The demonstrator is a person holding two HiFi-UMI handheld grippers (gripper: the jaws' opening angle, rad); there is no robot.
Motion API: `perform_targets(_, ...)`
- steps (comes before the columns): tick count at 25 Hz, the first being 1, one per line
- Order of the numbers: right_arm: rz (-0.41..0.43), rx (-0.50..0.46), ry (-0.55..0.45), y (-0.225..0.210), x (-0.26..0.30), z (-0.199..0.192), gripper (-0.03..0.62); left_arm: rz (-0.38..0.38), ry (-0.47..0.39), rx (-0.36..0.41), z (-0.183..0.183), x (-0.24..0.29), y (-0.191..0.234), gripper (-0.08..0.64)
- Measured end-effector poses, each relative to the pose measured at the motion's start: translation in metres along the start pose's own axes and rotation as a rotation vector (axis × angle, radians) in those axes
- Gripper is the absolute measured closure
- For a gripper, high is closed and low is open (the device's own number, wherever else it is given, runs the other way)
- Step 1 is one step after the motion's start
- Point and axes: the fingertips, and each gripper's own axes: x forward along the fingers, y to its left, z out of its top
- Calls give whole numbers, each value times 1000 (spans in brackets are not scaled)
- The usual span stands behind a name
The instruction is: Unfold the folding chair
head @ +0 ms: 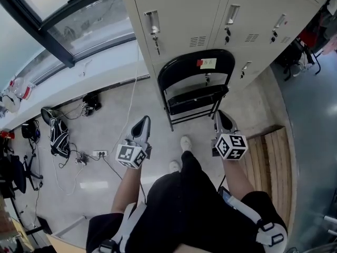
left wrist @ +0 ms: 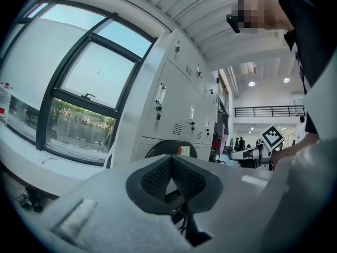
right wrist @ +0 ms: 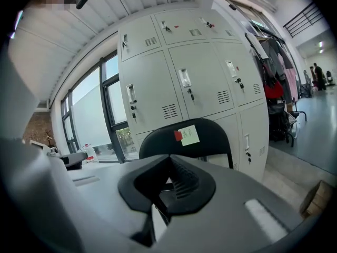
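A black folding chair (head: 195, 80) stands against the grey lockers (head: 210, 15), with a red and a pale label on its backrest. Its seat (head: 197, 100) looks tilted up close to the frame. My left gripper (head: 143, 122) hovers short of the chair's left side, shut and empty. My right gripper (head: 220, 117) is near the chair's lower right leg, also shut with nothing held; touching or apart cannot be told. The left gripper view has the chair (left wrist: 171, 147) small beyond the closed left gripper (left wrist: 169, 160). In the right gripper view the backrest (right wrist: 202, 137) rises close behind the closed right gripper (right wrist: 169, 160).
A white window ledge (head: 79, 73) runs along the left wall. On the floor below it lie cables, a power strip (head: 99, 154) and a bag (head: 59, 137). A wooden platform (head: 271, 157) lies to the right. The person's shoes (head: 185, 143) stand just before the chair.
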Motion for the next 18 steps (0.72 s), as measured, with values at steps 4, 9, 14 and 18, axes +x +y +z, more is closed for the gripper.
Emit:
perform_targets(4, 7, 10, -18, -10, 25, 22, 588, -12, -14, 19, 12, 41, 4, 560)
perform_targets(9, 18, 7, -33, -34, 49, 45, 588, -34, -3, 39, 18, 98, 10, 560)
perform_targets(14, 8, 31, -8, -65, 69, 46, 588, -37, 84, 93, 6, 151, 25, 502)
perform_targets(18, 28, 31, 35, -74, 85, 36, 588, -4, 156, 126, -11, 184, 45, 404)
